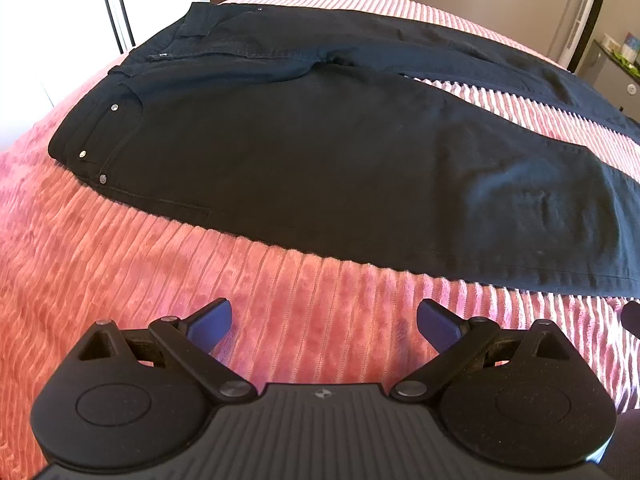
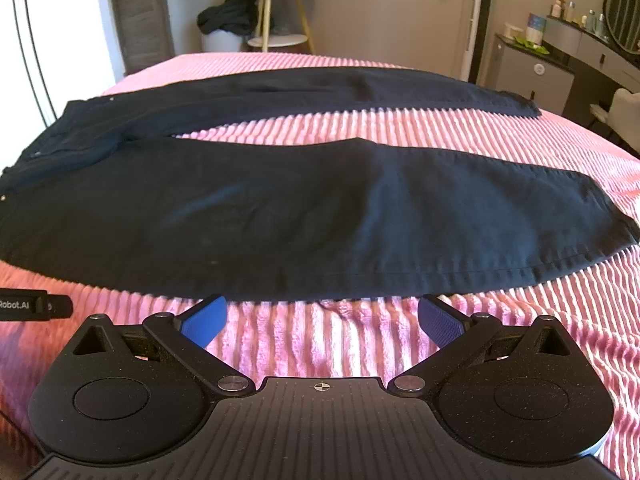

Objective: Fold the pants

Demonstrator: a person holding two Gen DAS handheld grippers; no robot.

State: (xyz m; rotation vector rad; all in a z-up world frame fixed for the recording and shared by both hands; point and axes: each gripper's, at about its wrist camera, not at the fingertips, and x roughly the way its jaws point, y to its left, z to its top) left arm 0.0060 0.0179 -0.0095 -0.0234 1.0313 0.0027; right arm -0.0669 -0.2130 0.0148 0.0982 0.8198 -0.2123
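Pants (image 1: 320, 152) lie flat on the bed (image 1: 120, 272), legs apart. Both hand-held grippers, left (image 1: 324, 326) and right (image 2: 322, 322), are spread, empty. Denim looks heavy and limp; pinch waistband and hem.

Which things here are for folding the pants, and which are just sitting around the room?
For the job:
black pants, spread flat
pink bedspread under them
left gripper, fingers open
right gripper, fingers open

Just lying about:
dark clothes heaped on a white bin
small round side table
bottles on the dresser
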